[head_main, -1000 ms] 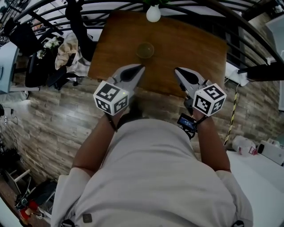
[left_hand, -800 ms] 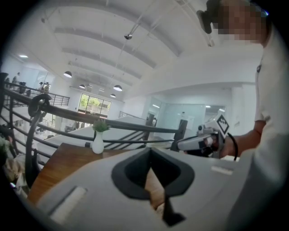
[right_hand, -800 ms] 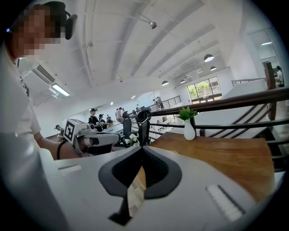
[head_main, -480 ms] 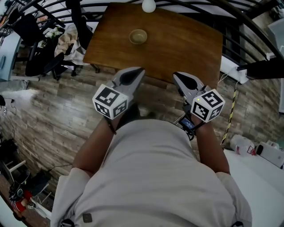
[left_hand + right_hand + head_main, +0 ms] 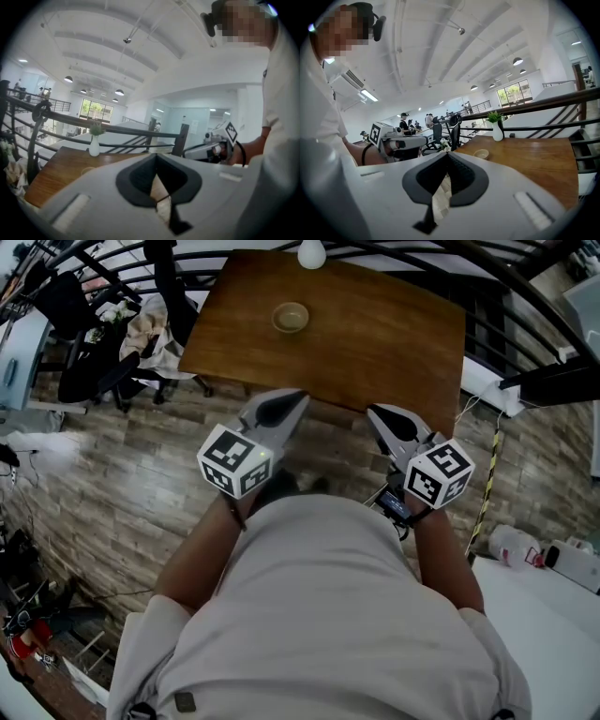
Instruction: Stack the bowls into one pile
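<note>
Both hand-held grippers shut and empty, short of the counter; one bowl shape sits far up the frame.

The left hand-held gripper and the right hand-held gripper, at centre frame in the head view, each have their jaws drawn together with nothing between them. Both point up the frame and hang over the plank floor, just short of the near edge of the wooden counter; I read this as a resting posture, not a reach. The bowl stands well apart from them at upper centre on the counter, below a white vase at the top edge. It is too small to tell how many bowls are nested in it. No other bowl lies loose, so the pile looks already made, which would explain the empty jaws.
</note>
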The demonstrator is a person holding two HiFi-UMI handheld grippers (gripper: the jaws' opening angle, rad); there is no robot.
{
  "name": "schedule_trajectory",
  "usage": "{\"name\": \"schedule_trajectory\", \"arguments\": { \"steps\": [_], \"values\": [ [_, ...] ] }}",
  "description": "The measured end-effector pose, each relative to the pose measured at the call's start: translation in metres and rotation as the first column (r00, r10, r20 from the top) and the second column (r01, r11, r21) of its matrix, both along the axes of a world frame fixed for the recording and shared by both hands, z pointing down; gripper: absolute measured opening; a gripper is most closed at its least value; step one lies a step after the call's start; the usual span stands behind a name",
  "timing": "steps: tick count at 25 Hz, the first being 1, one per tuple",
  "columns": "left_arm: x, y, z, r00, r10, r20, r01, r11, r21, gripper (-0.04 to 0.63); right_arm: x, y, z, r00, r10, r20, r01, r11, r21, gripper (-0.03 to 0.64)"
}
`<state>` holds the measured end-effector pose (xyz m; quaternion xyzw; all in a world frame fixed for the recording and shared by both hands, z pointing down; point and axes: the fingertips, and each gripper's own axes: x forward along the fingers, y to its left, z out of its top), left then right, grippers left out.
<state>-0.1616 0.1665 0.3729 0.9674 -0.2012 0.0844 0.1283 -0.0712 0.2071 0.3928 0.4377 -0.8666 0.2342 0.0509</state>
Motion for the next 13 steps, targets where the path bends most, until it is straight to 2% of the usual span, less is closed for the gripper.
{"name": "schedule_trajectory", "arguments": {
  "steps": [13],
  "values": [
    [-0.0015,0.0047,-0.0074,1.000,-0.014,-0.007,0.014,1.000,0.008,0.005,0.0007,0.0049,-0.0038,1.000,-0.011,-0.005,0.011,1.000,0.011,0.008]
  ]
}}
